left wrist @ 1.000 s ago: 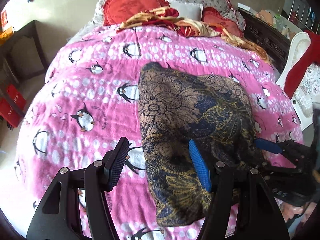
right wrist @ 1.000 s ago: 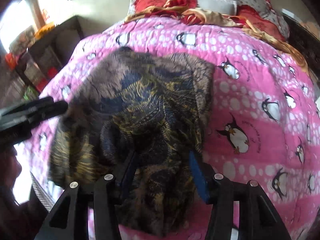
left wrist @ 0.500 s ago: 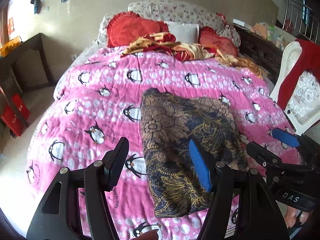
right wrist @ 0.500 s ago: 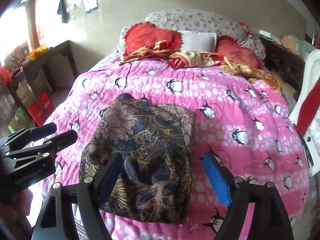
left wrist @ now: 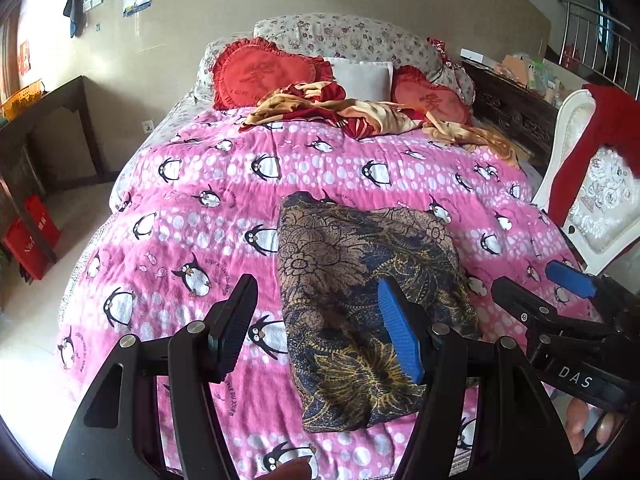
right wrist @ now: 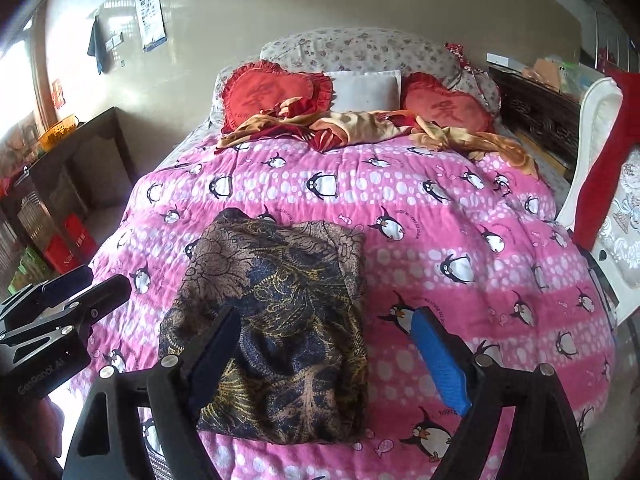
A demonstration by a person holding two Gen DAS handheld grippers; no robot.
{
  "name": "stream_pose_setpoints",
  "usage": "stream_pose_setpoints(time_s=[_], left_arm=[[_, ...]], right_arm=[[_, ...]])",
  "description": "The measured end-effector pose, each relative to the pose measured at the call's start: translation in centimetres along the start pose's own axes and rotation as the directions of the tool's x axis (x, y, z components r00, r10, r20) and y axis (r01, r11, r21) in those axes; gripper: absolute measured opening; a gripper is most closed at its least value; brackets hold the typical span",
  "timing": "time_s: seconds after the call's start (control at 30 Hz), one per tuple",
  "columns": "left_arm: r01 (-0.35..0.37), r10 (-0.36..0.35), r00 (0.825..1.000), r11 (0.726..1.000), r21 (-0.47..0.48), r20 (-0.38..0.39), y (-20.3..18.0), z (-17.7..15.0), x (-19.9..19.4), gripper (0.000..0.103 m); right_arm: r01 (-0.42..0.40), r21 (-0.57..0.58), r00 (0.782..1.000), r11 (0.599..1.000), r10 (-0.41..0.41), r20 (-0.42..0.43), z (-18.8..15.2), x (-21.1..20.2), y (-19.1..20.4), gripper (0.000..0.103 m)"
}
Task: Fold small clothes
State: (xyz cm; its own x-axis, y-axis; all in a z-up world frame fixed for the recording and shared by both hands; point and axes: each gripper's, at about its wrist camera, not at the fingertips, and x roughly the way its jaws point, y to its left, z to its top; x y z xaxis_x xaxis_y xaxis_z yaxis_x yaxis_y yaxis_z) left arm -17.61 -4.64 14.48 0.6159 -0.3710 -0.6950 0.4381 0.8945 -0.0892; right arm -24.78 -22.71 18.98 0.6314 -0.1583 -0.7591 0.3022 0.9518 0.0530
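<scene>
Mostly pink penguin blanket [right wrist: 420, 200], bed w/ red cushions [right wrist: 272, 96]

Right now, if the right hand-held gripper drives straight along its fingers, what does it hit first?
Probably the folded dark floral garment on the pink penguin blanket. The right hand-held gripper is open and empty above it; depth is unclear.

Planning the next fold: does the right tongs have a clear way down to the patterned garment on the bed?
Probably yes. The right tongs hang open just above the folded garment, and nothing lies between them.
</scene>
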Motion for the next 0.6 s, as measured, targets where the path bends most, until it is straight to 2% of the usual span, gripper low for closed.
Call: stream_pose_setpoints(time_s=[0.6], left_arm=[[-0.009, 0.009, 1.000, 1.000, 0.001, -0.027, 0.5, -0.2, 1.5, 0.063]], right_arm=[[-0.009, 0.011, 0.999, 1.000, 0.009, -0.054, -0.4, 1.7, 0.0, 0.086]])
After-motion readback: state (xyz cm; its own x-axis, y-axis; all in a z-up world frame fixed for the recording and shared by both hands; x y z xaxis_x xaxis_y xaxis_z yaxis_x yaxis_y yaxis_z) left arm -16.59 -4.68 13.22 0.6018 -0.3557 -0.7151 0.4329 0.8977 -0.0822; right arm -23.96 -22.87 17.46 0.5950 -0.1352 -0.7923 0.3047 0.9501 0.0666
